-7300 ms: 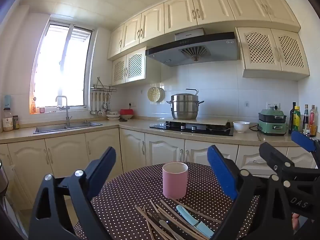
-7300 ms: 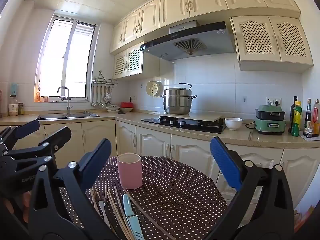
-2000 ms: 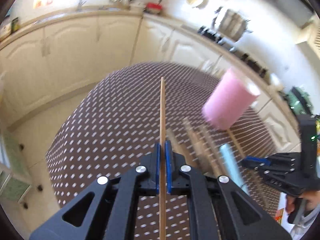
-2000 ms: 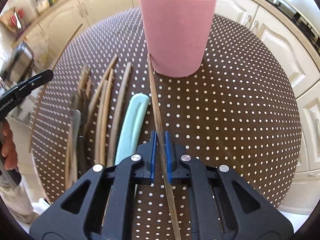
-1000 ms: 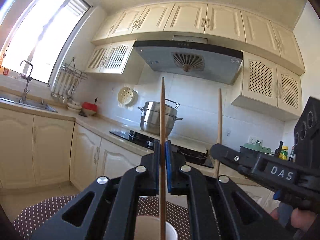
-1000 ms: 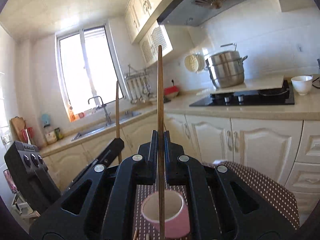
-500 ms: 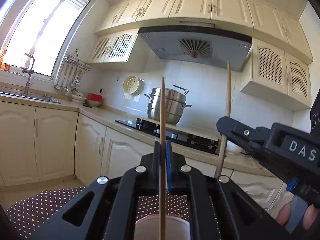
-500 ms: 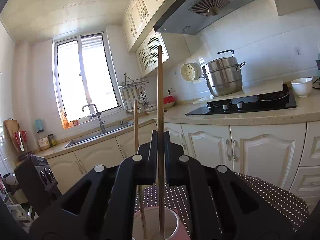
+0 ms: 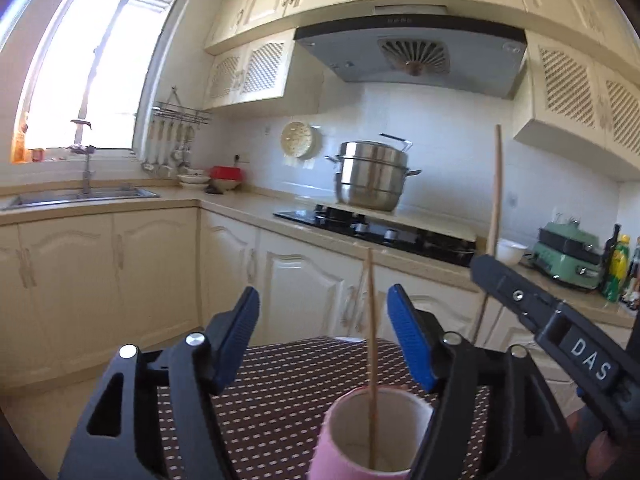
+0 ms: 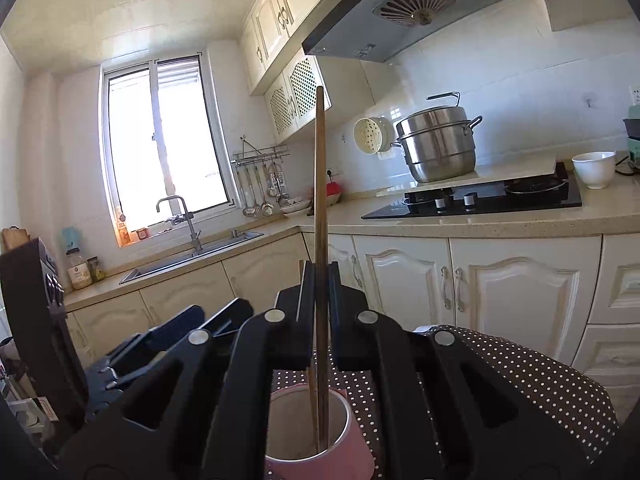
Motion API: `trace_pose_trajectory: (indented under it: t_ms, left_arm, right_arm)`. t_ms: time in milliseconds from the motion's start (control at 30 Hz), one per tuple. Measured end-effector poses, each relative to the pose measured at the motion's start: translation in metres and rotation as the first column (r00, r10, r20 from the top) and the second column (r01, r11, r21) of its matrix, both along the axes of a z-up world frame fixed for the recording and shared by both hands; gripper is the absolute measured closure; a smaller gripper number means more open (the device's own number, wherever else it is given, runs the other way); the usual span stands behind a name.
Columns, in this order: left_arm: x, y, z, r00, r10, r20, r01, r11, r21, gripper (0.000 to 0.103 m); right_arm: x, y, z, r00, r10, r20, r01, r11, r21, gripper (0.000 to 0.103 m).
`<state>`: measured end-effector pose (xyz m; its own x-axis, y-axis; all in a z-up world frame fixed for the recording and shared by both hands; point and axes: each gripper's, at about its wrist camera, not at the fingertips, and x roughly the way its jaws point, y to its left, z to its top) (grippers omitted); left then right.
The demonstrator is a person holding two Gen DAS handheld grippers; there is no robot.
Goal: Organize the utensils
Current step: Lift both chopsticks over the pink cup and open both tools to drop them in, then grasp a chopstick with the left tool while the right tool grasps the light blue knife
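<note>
1. Standing upright inside the pink cup (image 9: 372, 436), one thin chopstick (image 9: 371, 336) rises free between the spread pads of the left gripper (image 9: 322, 336), whose jaws have just been opening.
2. The right gripper (image 10: 319, 300) is pressed together on a second chopstick (image 10: 320, 184), its lower end inside the cup.
3. The cup stands on the dotted tablecloth (image 9: 280, 392).

Two black hand-held grippers with blue pads

The left gripper (image 9: 322, 334) has angular black plastic arms with triangular cut-outs, round silver screw heads at the pivots, and ribbed blue pads (image 9: 408, 340) lining its fingers. The right gripper (image 10: 319, 304) shares that black frame and silver screws; seen from the left wrist, its side bears white "DAS" lettering, with fingertips of a hand (image 9: 600, 446) beneath.
</note>
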<state>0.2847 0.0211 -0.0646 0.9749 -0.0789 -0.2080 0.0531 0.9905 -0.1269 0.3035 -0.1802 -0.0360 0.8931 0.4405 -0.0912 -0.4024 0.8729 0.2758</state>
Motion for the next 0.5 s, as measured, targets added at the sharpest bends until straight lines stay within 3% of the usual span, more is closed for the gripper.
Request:
trace_pose_trajectory:
  t_ms: [167,500]
  left_arm:
    - [-0.016,0.009,0.006,0.999,0.022,-0.035,-0.022,1.0,0.009,0.026]
    - [-0.038,0.015,0.011,0.998,0.023,-0.058,-0.023,1.0,0.008,0.025]
  right_arm:
    - [-0.006,0.005,-0.001,1.0,-0.003,-0.007,0.003,1.0,-0.016,0.096]
    - [-0.016,0.01,-0.004,0.999,-0.02,-0.042,0.018,0.998,-0.054,0.096]
